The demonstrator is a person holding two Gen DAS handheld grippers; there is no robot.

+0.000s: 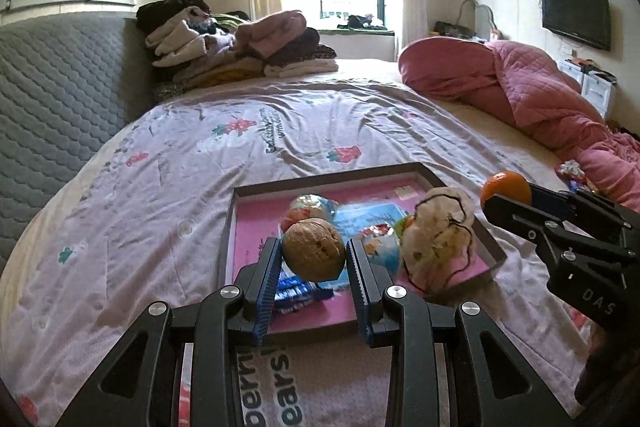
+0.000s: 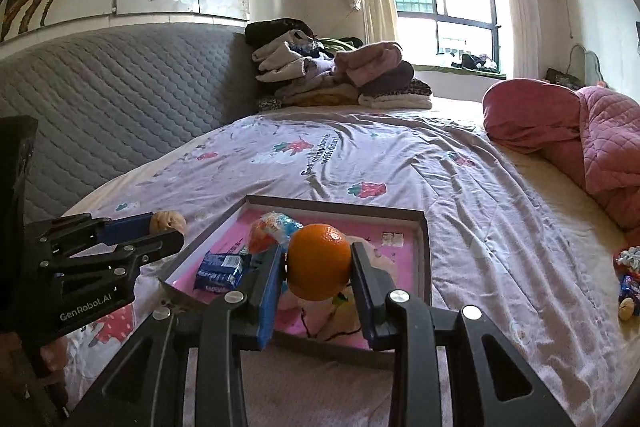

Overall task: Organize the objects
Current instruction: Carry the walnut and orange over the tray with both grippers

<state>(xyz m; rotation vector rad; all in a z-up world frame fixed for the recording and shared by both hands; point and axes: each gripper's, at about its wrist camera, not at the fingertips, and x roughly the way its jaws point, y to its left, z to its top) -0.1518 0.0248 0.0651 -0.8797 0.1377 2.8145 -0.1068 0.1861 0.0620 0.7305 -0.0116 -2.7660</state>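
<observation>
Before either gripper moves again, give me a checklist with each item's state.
1. Left gripper shut on the walnut: ok.
2. Right gripper shut on the orange: ok.
3. Tray lying flat on the bed sheet: ok.
4. Free space left on the tray floor: ok, at its far end.
5. Loose items remaining at the right of the bed: not ok.

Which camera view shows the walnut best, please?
The left wrist view. There the walnut fills the middle, held between the left gripper's blue pads, with its shell texture clear. In the right wrist view only a small part of the walnut shows at the left gripper's tip, seen from the side.
</observation>
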